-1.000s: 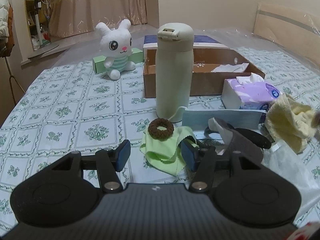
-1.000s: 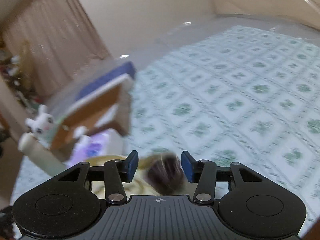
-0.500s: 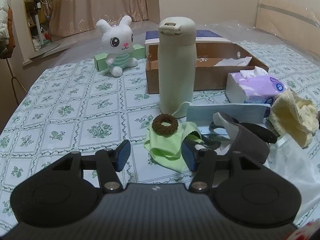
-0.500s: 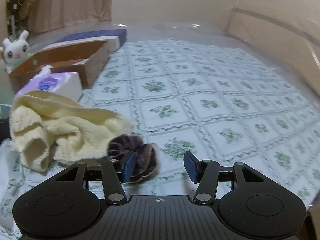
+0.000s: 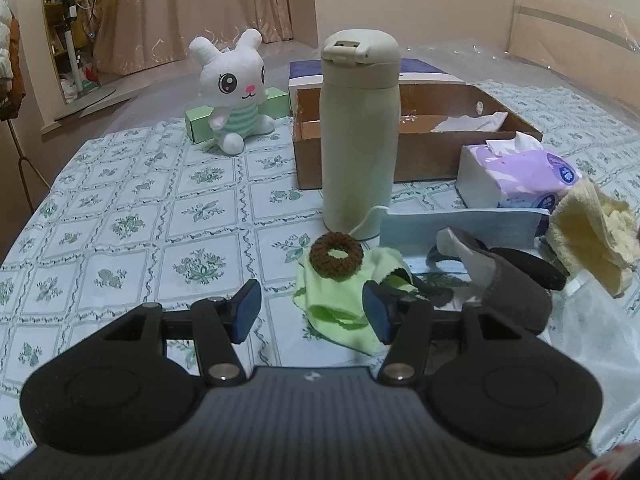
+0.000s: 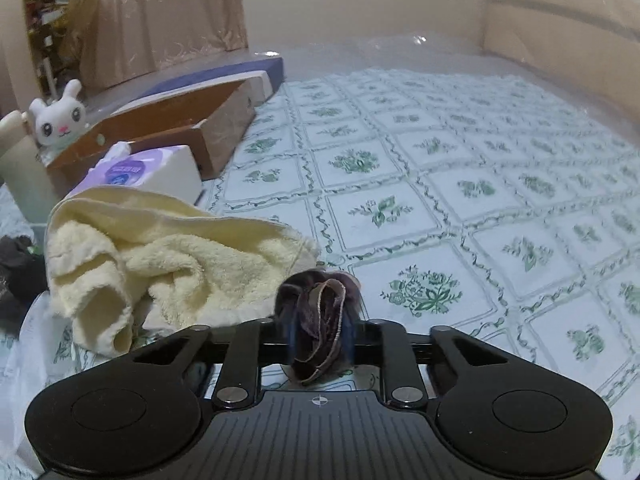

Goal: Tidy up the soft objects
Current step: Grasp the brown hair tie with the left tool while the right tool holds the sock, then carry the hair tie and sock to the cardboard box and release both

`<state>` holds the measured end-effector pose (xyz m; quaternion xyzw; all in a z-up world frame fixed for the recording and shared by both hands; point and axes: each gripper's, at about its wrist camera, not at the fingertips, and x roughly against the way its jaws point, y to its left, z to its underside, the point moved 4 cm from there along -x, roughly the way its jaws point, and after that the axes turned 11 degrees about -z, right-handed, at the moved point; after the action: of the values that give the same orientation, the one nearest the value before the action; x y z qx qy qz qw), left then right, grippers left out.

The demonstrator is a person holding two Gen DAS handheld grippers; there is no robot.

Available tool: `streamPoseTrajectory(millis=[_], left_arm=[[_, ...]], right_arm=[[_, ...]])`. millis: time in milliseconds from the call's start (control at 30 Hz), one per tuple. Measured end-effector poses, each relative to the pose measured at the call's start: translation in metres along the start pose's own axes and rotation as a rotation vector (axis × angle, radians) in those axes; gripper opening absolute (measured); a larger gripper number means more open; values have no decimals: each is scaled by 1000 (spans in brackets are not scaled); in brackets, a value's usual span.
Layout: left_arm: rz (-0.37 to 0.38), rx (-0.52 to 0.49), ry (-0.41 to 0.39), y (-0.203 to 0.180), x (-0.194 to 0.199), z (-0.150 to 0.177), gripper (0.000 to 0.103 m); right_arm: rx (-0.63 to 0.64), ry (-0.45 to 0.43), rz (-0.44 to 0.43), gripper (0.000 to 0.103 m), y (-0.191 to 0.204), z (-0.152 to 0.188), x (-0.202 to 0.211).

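Closing right gripper (image 6: 322, 330) now pinches velvet scrunchie (image 6: 320, 312), hiding its pads.

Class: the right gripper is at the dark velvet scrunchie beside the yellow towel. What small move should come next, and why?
Probably a short lift. The right gripper has just been closing and its jaws now pinch the dark scrunchie, which sits beside the yellow towel. Raising it clears the towel before carrying it, likely toward the cardboard box.

Cream towel (image 6: 168, 256), green-patterned white tablecloth (image 6: 440, 200)
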<state>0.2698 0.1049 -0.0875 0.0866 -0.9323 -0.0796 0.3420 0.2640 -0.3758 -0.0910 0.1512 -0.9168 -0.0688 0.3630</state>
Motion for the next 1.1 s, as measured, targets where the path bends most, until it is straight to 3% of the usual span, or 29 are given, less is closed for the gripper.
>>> streamPoseTrajectory(millis=[200, 300, 600, 933, 1100], left_arm=[[23, -79, -31, -5, -14, -10, 48], [49, -125, -36, -11, -25, -13, 40], [102, -263, -13, -27, -59, -6, 33], [98, -281, -34, -28, -72, -4, 17], [122, -233, -34, -18, -66, -8, 17]], right_arm=[[-61, -101, 12, 20, -7, -19, 34], [-94, -146, 20, 20, -14, -32, 47], [-201, -149, -10, 20, -29, -34, 44], [-205, -126, 4, 20, -33, -28, 33], [-198, -133, -3, 20, -34, -32, 34]])
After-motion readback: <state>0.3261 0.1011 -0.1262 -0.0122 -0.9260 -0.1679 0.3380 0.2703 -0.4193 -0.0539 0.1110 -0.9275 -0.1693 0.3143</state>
